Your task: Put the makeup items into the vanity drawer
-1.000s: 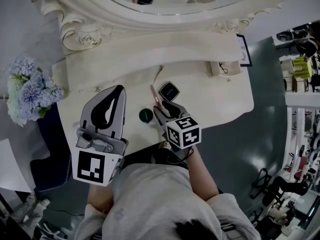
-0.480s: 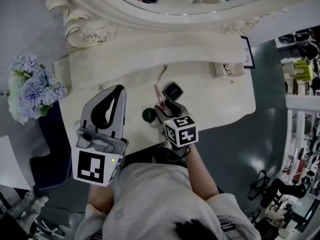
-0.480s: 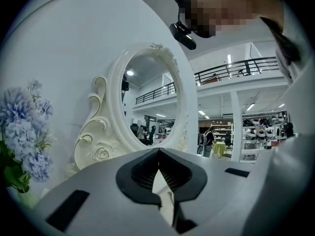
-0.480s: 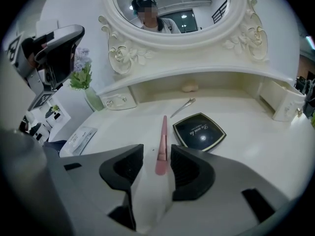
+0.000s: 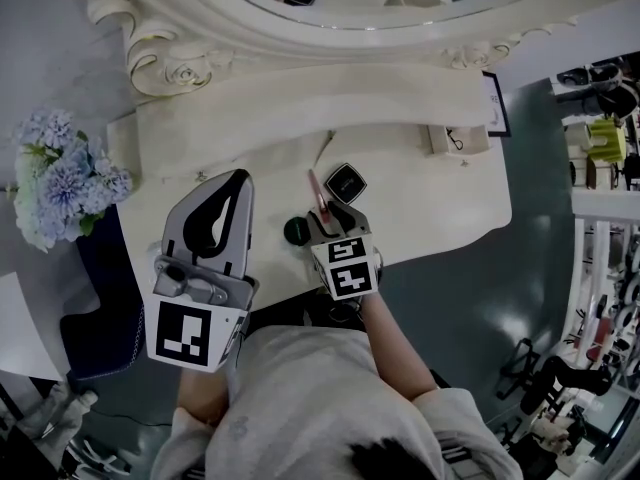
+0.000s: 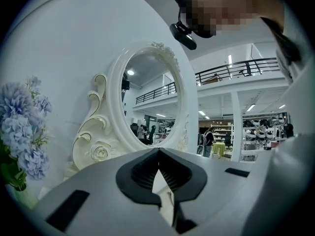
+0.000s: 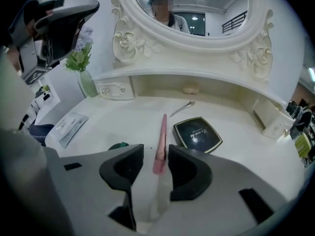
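The mirror (image 5: 330,28) stands at the back of the bench (image 5: 430,208). The flowers (image 5: 65,178) are off its left end, so the middle of the top is free for working. The drawer (image 7: 114,90) under the shelf at the left looks closed. All the items that I can see lie on the top, so I judge that these ones are not yet put away.

The left gripper (image 5: 236,182) is held high above the left part of the bench, with its fingers together and nothing between them. It seems to be parked there so that it does not block the other side. Maybe it is kept ready for the drawer, but this is only my guess.

The right gripper (image 7: 155,154) is low, close to the front edge, with its fingers apart. The near end of the pink stick (image 7: 161,136) lies between them, just beside the right finger, and the pads do not press on it. The gripper points along the stick, not across it. Closing here would catch only the end part, and such a thin thing could tip out.

The compact (image 7: 197,133) lies flat just right of the stick, near it but apart. The green jar (image 7: 118,145) sits left of the fingers, partly hidden by the left one. The hair clip (image 7: 183,105) is farther back, well apart from the others.
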`<state>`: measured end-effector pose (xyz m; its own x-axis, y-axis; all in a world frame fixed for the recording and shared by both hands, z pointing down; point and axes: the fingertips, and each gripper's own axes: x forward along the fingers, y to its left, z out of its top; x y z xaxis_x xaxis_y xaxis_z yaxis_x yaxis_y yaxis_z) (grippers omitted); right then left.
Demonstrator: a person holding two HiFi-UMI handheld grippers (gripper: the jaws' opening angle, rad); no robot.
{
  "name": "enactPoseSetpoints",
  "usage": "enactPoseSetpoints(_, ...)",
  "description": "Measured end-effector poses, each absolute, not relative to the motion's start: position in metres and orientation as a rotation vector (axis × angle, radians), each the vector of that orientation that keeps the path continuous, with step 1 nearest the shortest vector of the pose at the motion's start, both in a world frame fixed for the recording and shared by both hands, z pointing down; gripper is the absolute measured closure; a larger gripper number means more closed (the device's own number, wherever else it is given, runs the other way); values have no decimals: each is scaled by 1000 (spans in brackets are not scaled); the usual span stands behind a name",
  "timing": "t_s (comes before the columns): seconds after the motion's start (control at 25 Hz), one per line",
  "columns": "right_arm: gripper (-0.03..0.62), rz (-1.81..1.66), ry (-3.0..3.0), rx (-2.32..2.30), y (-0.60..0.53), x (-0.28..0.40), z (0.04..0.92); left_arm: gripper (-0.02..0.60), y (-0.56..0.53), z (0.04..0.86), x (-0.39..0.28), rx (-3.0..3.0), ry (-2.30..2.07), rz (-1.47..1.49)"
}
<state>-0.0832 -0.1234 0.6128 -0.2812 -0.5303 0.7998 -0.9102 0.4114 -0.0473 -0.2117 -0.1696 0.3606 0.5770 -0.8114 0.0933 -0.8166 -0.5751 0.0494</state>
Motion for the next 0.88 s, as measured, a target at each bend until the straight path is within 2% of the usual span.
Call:
enactPoseSetpoints(0.48,445,692,-1942,1208,-124,-82,610,568,-174,356,-210,2706,-1412,55)
enactPoseSetpoints(0.88,514,703,-1933,1200,-123,-87,610,568,-173,358,-213,2704,-1410,74)
